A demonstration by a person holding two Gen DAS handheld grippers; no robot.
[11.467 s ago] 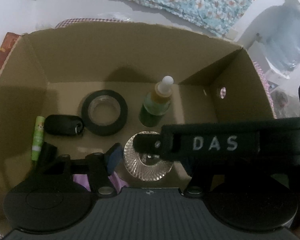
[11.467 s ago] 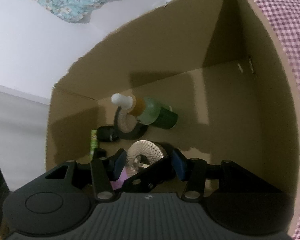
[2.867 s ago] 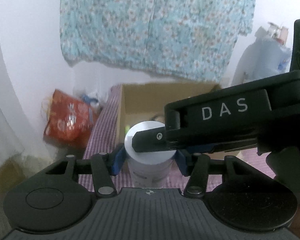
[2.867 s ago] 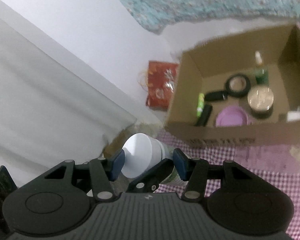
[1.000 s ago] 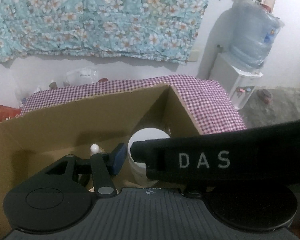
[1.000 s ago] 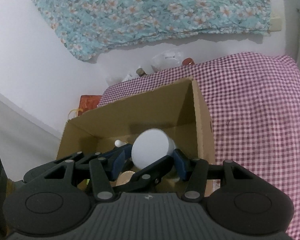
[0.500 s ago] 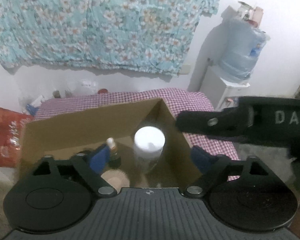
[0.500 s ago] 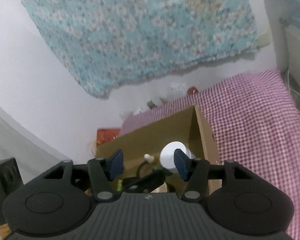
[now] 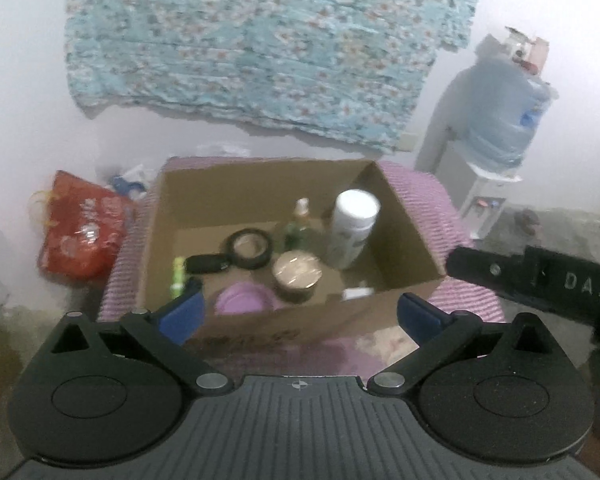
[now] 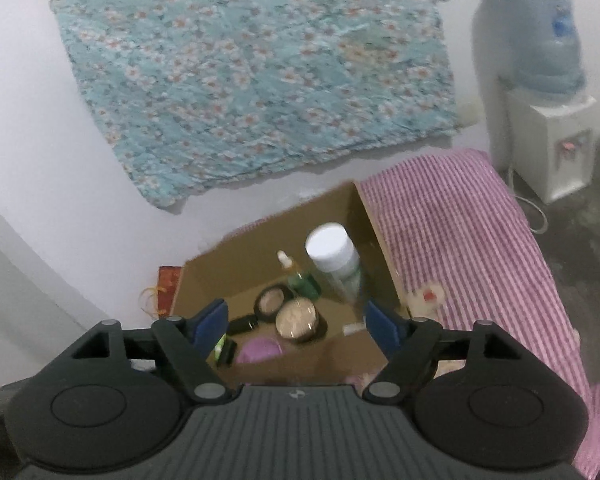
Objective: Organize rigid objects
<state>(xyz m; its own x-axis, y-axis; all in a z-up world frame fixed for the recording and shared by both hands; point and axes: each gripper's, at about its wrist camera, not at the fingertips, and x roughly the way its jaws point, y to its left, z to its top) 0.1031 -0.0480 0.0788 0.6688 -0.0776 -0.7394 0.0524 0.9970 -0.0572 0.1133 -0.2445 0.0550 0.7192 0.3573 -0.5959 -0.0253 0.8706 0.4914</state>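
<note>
The cardboard box [image 9: 400,232] is matt brown and plain inside. In it, the white bottle [image 9: 350,236] looks like smooth plastic, the round jar lid [image 9: 297,272] shines like metal or glass, and the tape roll [image 9: 249,248] is dull black. The checked cloth [image 10: 460,240] beneath is woven fabric.

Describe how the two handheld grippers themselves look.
Both are matte black plastic: a ribbed grey-black body, two round discs, silver pivot screws, angled link arms and blue pads. The left gripper sees the right gripper's black side with white "DAS" lettering. No cables or sleeves show.
</note>
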